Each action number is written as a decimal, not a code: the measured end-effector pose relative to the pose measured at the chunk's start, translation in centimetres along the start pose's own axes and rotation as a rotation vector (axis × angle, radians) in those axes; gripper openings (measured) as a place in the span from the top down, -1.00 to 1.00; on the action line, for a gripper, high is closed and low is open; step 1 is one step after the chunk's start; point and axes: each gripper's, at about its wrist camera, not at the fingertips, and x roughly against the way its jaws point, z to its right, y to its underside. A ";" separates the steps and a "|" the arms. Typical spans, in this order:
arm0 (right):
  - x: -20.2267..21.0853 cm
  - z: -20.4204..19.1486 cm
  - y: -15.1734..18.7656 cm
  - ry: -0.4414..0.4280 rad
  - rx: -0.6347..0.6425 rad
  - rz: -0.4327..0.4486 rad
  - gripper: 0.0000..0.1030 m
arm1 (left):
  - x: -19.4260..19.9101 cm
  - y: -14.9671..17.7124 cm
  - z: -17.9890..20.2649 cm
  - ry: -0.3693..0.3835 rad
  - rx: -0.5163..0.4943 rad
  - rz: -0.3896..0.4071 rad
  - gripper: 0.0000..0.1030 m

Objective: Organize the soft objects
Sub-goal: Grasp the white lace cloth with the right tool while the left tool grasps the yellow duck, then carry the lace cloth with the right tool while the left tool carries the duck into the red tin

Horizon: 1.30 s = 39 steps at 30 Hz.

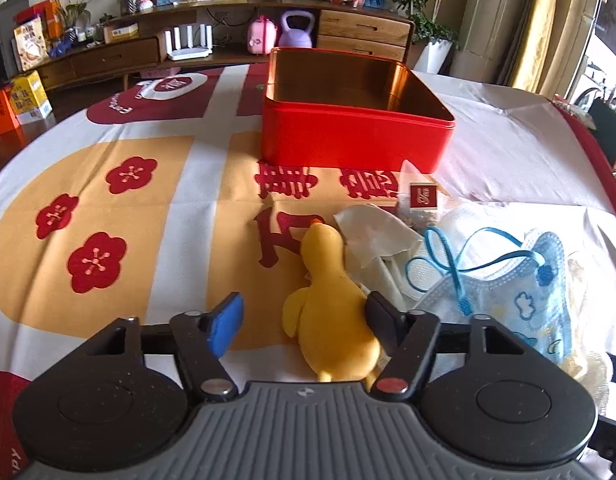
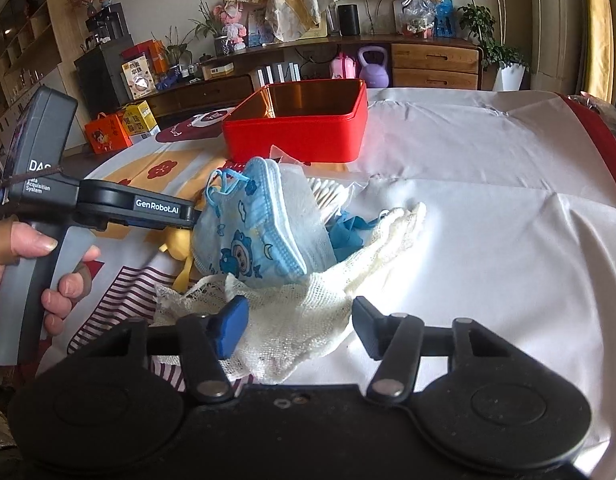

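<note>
Right wrist: "GenRobot.AI" on left gripper [image 2: 196, 216].

Left gripper [image 1: 304, 322] and right gripper [image 2: 300, 326] point downward, fingers [image 1: 228, 326] parted.

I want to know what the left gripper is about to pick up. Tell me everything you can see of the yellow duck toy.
The soft yellow duck toy looks rubbery and smooth, with an orange beak, long neck, plump body and a small wing. It lies flat on the printed tablecloth, head pointing toward the red tin box. Its body sits between the left gripper's fingers, against the black one. A white cloth touches its neck.
</note>
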 end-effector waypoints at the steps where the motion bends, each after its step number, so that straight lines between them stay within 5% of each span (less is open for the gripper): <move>1: 0.0 0.0 0.0 0.001 0.000 -0.003 0.03 | 0.0 0.0 0.0 0.014 0.006 -0.002 -0.13; 6: -0.1 0.1 0.1 0.021 -0.006 -0.009 0.33 | 0.2 0.0 0.2 0.052 0.012 -0.008 0.25; 15: 0.9 0.4 0.0 -0.006 -0.020 0.016 0.91 | 1.2 -0.2 -0.1 0.058 0.025 0.019 0.57; 39: 7.5 -0.1 -4.9 -0.058 0.032 0.193 0.93 | 8.0 -0.4 -1.6 0.072 0.049 0.079 0.67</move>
